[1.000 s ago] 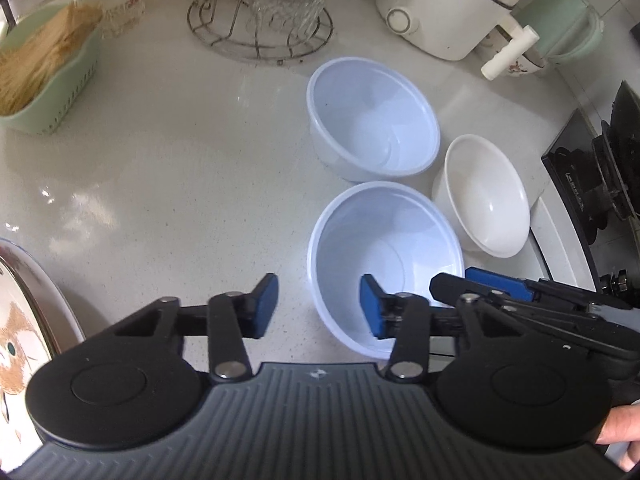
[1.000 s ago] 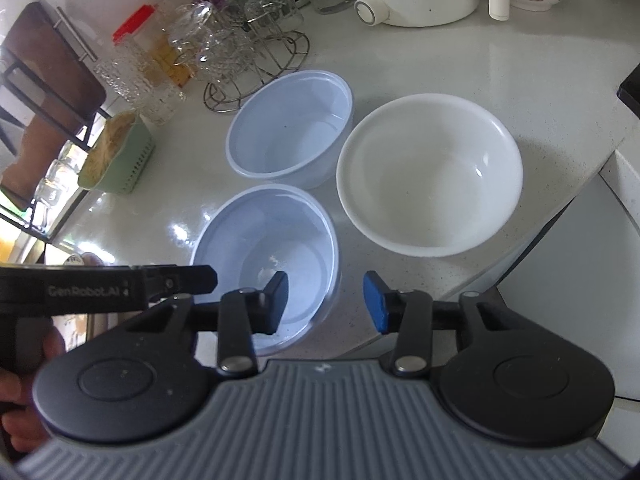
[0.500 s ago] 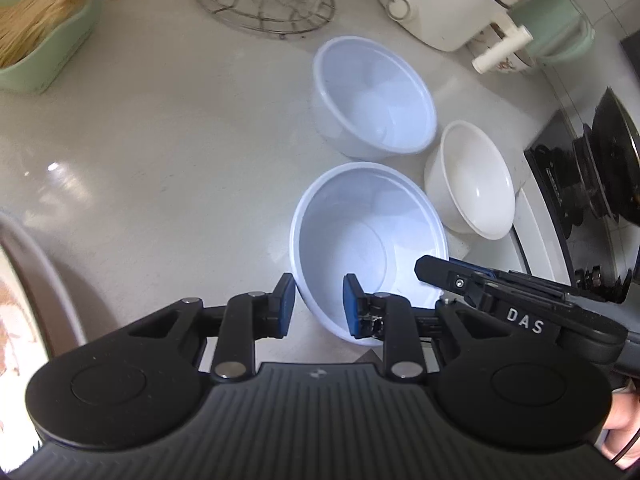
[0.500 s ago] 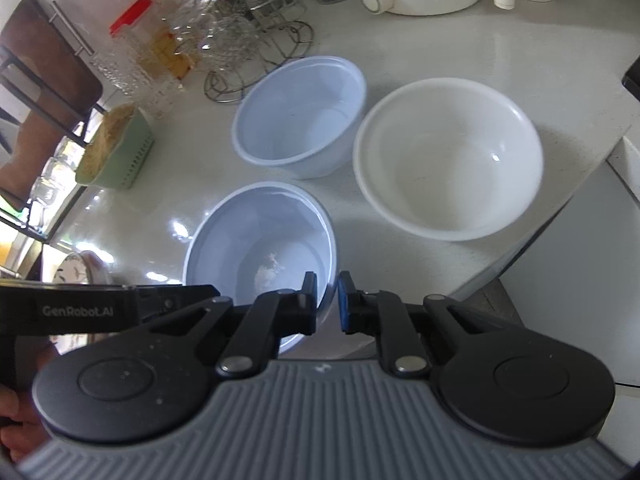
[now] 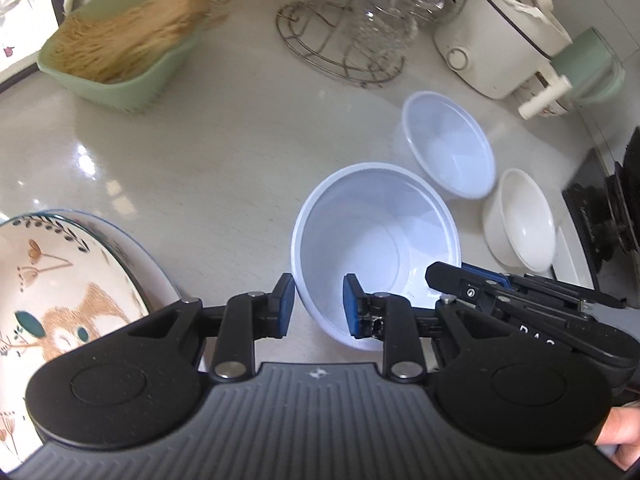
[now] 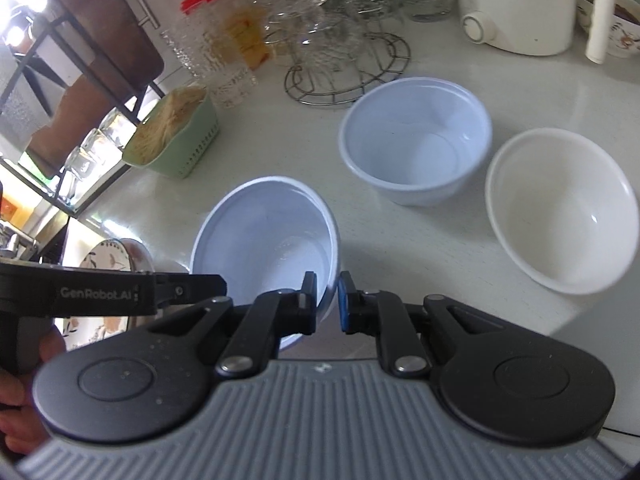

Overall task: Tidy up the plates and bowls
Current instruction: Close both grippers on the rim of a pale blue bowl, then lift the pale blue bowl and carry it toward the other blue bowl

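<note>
Pale-blue bowl (image 5: 374, 236) tilted above white tabletop (image 5: 208, 160), gripped by both my tongs: left tongs (image 5: 318, 304) clamp near rim, right tongs (image 6: 327, 302) pinch opposite rim. Second blue bowl (image 6: 416, 140) and white bowl (image 6: 560, 208) rest beyond.

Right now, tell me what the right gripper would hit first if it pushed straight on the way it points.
The right gripper is already clamped on the rim of the near bowl. Beyond that bowl, probably bare counter short of the far blue bowl; depth is unclear.
</note>
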### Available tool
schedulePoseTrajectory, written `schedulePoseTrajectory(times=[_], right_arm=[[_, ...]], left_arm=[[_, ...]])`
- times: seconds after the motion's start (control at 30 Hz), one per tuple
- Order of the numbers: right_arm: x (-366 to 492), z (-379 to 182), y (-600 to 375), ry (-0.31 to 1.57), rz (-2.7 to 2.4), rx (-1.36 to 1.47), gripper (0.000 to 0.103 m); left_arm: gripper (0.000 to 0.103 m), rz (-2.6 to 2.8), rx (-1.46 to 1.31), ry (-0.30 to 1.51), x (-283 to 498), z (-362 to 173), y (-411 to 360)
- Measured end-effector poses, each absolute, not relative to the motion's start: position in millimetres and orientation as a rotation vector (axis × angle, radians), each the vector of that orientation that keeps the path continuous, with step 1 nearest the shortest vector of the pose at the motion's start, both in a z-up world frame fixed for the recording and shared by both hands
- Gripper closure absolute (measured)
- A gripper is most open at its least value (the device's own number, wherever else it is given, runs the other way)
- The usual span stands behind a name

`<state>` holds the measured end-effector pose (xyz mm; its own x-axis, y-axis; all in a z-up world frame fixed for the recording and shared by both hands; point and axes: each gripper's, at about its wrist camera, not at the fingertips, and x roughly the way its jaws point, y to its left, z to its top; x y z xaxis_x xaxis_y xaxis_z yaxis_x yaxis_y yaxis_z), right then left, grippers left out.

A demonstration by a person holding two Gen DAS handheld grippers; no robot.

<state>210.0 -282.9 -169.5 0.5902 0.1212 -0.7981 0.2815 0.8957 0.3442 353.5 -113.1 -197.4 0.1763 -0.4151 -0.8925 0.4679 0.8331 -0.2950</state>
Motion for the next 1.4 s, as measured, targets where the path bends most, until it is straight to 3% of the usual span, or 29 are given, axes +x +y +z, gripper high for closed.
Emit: schedulePoseTrajectory(times=[0.37,0.47,0.6,1.4], right_arm=[[219.9,-177.4,-281.2,0.954,-0.122,0.486,0.087],[218.5,-175.9,-283.1,0.955,-0.125,0.479,0.086],[212.1,-167.6,-286.5,0.923,-0.134,0.473,0.062],[151.4,-37.3,-238.6,0.658,-0.234,0.408,0.062]], left_arm=[[0.070,-0.578,0.095,1.258,353.0,-202.8,-113.6],[0.056,-0.544,0.119,1.247,354.0,-200.9,-112.0],[0.051,-0.526,0.094,1.231,356.1,-193.7,-101.9],[0.049,-0.646,0.051,0.893,292.3,-32.4,-41.6]])
